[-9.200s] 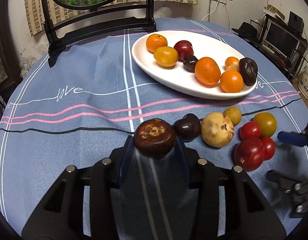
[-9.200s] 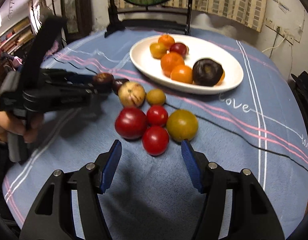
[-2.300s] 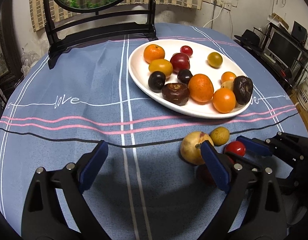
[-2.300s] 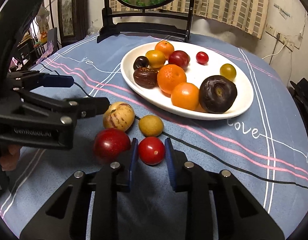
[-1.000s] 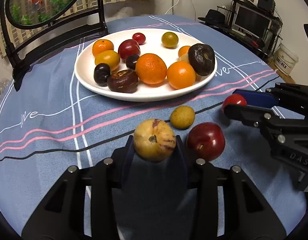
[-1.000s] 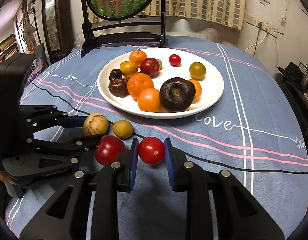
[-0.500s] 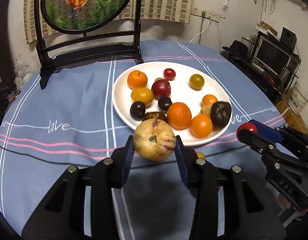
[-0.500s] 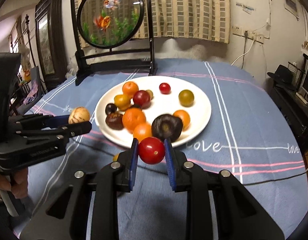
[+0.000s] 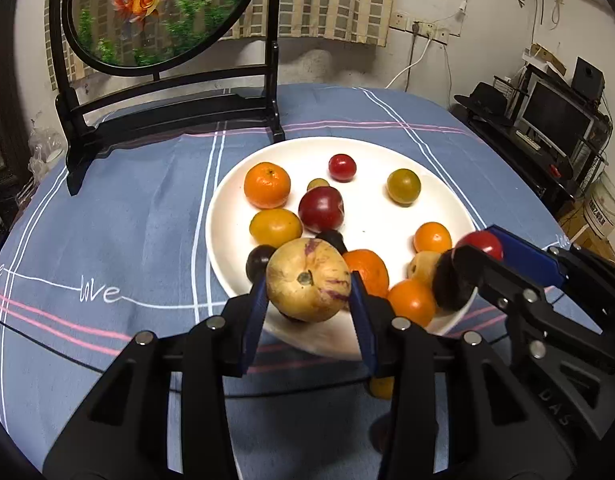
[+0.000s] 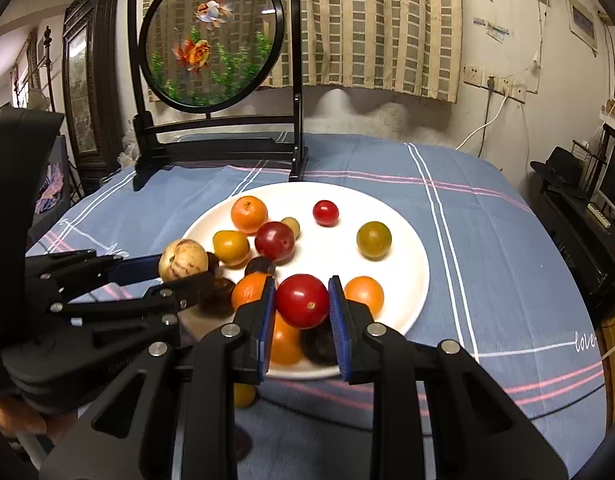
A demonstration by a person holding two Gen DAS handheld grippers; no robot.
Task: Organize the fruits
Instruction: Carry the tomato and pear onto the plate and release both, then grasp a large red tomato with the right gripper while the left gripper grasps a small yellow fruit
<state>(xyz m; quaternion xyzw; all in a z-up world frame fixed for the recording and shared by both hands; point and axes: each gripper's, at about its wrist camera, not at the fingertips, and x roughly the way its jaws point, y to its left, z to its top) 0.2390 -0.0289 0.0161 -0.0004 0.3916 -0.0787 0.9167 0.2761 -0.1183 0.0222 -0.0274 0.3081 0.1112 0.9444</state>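
A white oval plate [image 9: 371, 216] [image 10: 407, 264] on the blue tablecloth holds several fruits: oranges, red and dark plums, small tomatoes. My left gripper [image 9: 308, 292] is shut on a pale yellow fruit with purple streaks [image 9: 308, 280], held above the plate's near left rim; it also shows in the right wrist view [image 10: 183, 260]. My right gripper [image 10: 302, 306] is shut on a red tomato [image 10: 302, 300], held above the plate's near edge; it shows in the left wrist view [image 9: 479, 244]. A small yellow fruit [image 9: 381, 387] [image 10: 243, 394] lies on the cloth just before the plate.
A round fish-painting screen on a black stand [image 9: 163, 20] [image 10: 211, 36] stands at the table's back behind the plate. A curtain and wall sockets are behind. Shelves with a monitor [image 9: 555, 120] stand to the right of the table.
Both grippers have lifted their fruits and moved forward over the plate's near edge. The red plum left on the cloth is now hidden below the grippers.
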